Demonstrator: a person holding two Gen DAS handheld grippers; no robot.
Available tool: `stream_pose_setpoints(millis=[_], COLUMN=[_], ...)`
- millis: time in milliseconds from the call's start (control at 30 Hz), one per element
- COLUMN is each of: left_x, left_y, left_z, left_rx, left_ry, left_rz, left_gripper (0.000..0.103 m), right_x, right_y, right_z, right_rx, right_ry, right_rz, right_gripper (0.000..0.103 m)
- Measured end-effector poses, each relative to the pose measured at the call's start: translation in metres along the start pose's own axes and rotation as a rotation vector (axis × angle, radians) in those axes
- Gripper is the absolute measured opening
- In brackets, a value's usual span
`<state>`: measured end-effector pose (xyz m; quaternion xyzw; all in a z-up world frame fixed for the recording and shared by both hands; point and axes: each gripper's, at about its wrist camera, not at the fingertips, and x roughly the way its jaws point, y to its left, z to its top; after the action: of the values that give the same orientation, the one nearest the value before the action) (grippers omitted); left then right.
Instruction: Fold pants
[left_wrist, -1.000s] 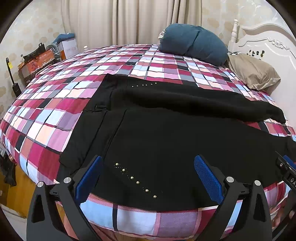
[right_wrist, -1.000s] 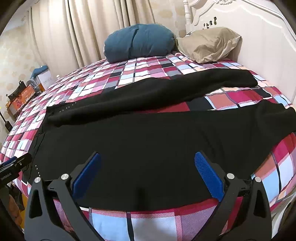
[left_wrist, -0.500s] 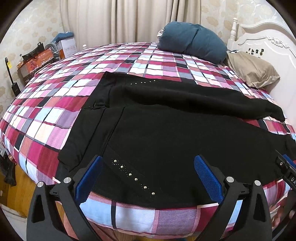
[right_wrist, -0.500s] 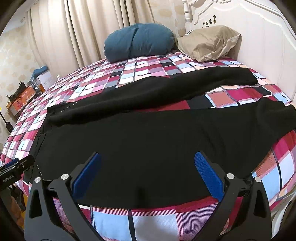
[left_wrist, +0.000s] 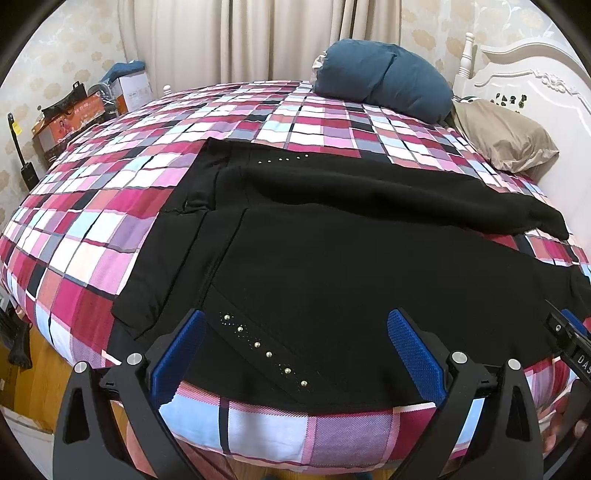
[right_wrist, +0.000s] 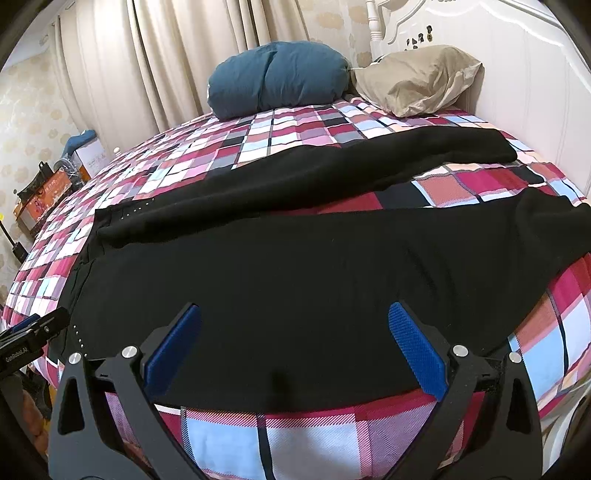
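Black pants (left_wrist: 332, 266) lie spread flat on a checked bedspread (left_wrist: 110, 206), waist to the left, both legs running right toward the headboard, with bare bedspread showing between the legs. Small studs mark the near pocket (left_wrist: 264, 350). My left gripper (left_wrist: 299, 350) is open and empty, just short of the near edge by the waist. My right gripper (right_wrist: 295, 343) is open and empty, just short of the near edge of the near leg (right_wrist: 314, 280). Each gripper's tip shows at the side of the other's view.
A blue bolster (left_wrist: 384, 77) and a tan pillow (left_wrist: 506, 136) lie at the bed's far end by a white headboard (right_wrist: 535, 74). Boxes (left_wrist: 74, 114) stand beyond the bed's left side. Curtains (left_wrist: 240, 37) hang behind. Wooden floor shows at lower left.
Both grippers have drawn back slightly toward the bed's near edge and risen a little, so more of the bedspread's front side shows. The pants have not moved.
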<state>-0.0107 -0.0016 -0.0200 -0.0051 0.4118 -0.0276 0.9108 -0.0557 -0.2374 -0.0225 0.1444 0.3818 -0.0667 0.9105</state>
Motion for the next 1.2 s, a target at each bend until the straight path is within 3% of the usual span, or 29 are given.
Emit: stream_pose_setpoints(millis=[1033, 1133, 1200], left_x=[0.0024, 0.0038, 0.0054], left_y=[-0.0072, -0.0076, -0.0046], left_z=[-0.0026, -0.0016, 0.0016], left_rx=[0.015, 0.023, 0.024], left_ry=[0.014, 0.026, 0.043], left_rz=[-0.008, -0.037, -0.104], left_gripper=[0.098, 0.098, 0.098], right_x=[0.002, 0.003, 0.0056], right_y=[0.0015, 0.0028, 0.0026], right_z=[-0.0046, -0.0067, -0.0071], right_rx=[0.0, -0.004, -0.009], right_ry=[0.005, 0.007, 0.009], right_rz=[0.0, 0.004, 0.015], right_gripper=[0.101, 0.101, 0.101])
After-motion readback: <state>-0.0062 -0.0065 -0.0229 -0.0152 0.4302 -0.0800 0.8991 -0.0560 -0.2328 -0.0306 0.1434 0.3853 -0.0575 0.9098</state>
